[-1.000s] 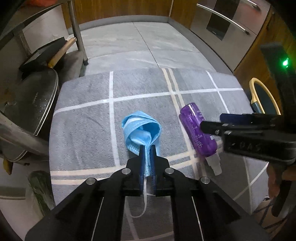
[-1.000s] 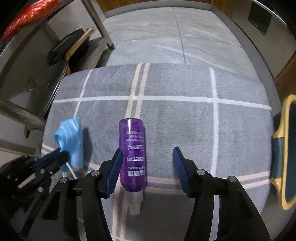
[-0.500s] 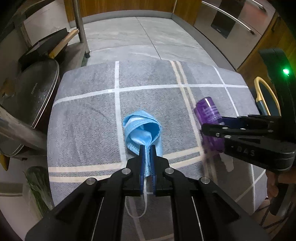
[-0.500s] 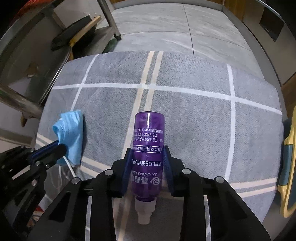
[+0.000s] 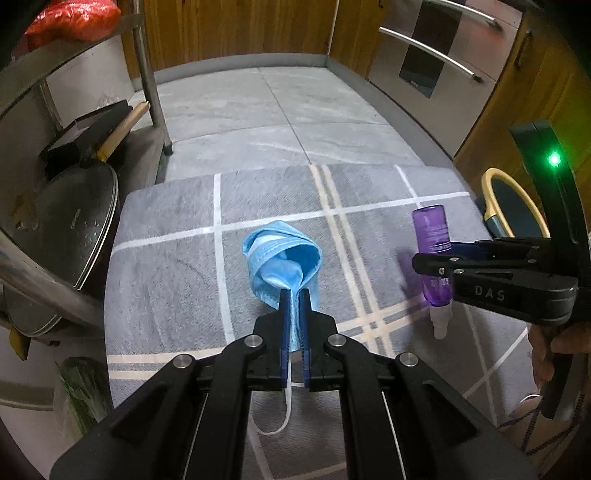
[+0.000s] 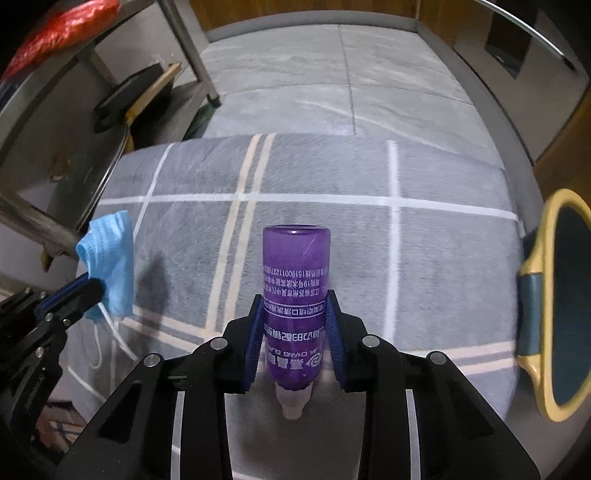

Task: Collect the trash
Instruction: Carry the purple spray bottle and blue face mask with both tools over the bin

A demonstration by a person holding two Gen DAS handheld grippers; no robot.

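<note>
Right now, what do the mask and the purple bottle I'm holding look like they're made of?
Blue face mask: soft, matte, pleated nonwoven-looking fabric; it folds limply in the left gripper, white ear loop dangling. Purple bottle: probably translucent plastic, glossy, with a highlight streak, printed white text and a pale nozzle; glass can't be ruled out. The right gripper clamps it.

- A home kitchen, going by the fittings
- Wooden cabinet fronts (image 5: 236,33) line the far wall
- A steel appliance with bar handles (image 5: 436,59) stands on the right
- Grey floor tiles (image 5: 280,118) carry a checked grey rug (image 5: 177,258)
- A metal rack (image 5: 147,74) holds a lidded pan (image 5: 62,229)
</note>
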